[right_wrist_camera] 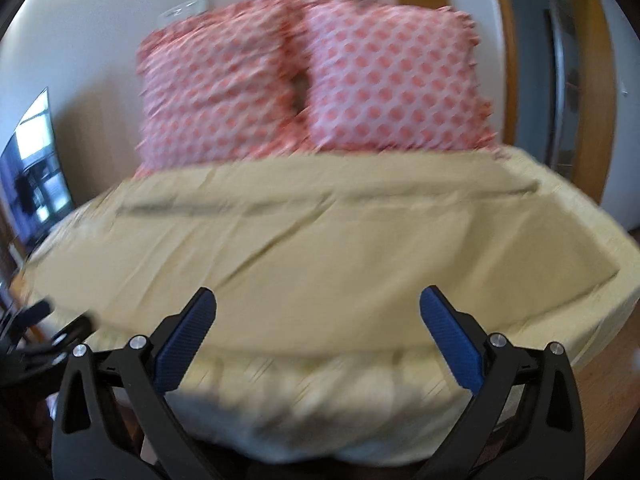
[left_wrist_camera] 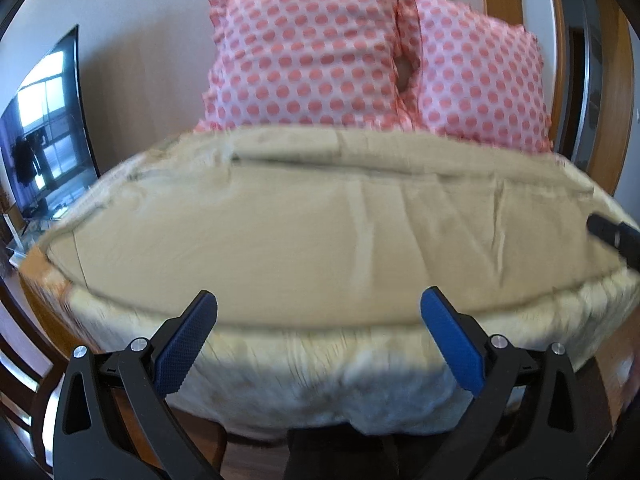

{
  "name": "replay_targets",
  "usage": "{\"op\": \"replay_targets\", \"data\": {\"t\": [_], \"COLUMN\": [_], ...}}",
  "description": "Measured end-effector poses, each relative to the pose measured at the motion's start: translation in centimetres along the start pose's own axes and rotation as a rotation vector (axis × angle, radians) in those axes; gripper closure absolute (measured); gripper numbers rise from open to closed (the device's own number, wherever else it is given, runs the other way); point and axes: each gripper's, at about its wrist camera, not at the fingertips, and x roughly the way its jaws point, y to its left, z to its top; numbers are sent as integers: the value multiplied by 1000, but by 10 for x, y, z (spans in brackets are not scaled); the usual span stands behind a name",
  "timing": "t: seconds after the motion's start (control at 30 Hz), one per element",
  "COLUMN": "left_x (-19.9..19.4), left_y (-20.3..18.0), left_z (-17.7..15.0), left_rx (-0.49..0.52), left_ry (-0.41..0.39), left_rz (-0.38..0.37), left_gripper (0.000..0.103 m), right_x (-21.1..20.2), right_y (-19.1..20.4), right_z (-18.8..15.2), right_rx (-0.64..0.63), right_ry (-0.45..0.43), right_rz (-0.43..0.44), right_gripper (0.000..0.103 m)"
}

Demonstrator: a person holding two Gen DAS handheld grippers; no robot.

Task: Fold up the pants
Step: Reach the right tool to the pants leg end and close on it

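Observation:
Beige pants (left_wrist_camera: pixel 320 224) lie spread flat across the bed, reaching nearly from its left edge to its right edge; they also show in the right wrist view (right_wrist_camera: pixel 320 248). My left gripper (left_wrist_camera: pixel 318 312) is open and empty, above the pants' near edge at the foot of the bed. My right gripper (right_wrist_camera: pixel 318 312) is open and empty, also over the near edge. The right gripper's tip (left_wrist_camera: pixel 612 232) shows at the right edge of the left wrist view. The left gripper (right_wrist_camera: pixel 40 328) shows at the left edge of the right wrist view. Both views are blurred.
Two pink polka-dot pillows (left_wrist_camera: pixel 304 52) (right_wrist_camera: pixel 384 80) lean against the wall at the head of the bed. A cream bed cover (left_wrist_camera: pixel 320 376) hangs over the near edge. A television (left_wrist_camera: pixel 44 128) stands on the left. A wooden door frame (left_wrist_camera: pixel 616 80) is on the right.

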Motion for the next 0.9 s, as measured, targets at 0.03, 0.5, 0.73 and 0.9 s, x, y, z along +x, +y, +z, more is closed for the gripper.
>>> {"op": "replay_targets", "data": {"t": [0.03,0.5,0.73,0.9], "left_x": [2,64,85,93], "left_y": [0,9,7,10], "left_z": [10,89,105,104], "left_rx": [-9,-35,-9,-27], "left_ry": [-11,-129,-108,-78], "left_rz": [-4,-2,-56,-86], "left_gripper": [1,1,1,1], "right_x": [11,287,361,350], "right_y": [-15,-185,-214,-227], "right_z": [23,188,191,183], "right_rx": [31,427,493,462], "right_ry": [3,310,386,342], "right_rz": [-39,-409,-544,-563], "right_gripper": [2,39,40,82]}}
